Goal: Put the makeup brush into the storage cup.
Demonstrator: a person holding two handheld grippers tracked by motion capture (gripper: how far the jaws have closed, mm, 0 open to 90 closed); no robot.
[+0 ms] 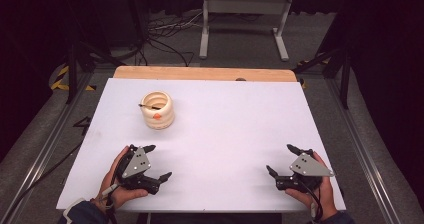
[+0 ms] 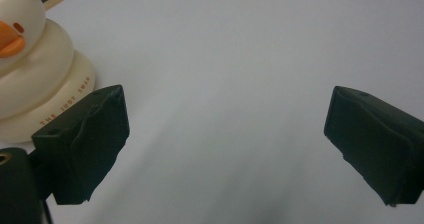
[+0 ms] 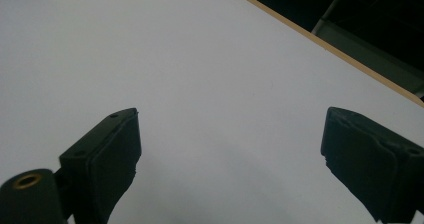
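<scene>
The white worktop (image 1: 225,129) carries a cream ringed pot (image 1: 156,110) at ten o'clock, untouched; left gripper (image 1: 159,162) at seven and right gripper (image 1: 279,158) at five rest spread, empty, so nothing is begun

- I see a desk (image 1: 225,129) with a white top and a strip of bare wood along its far edge.
- One thing stands on it, at far left: a cream ribbed holder (image 1: 157,111) with an orange mark, a dark stick across its mouth.
</scene>
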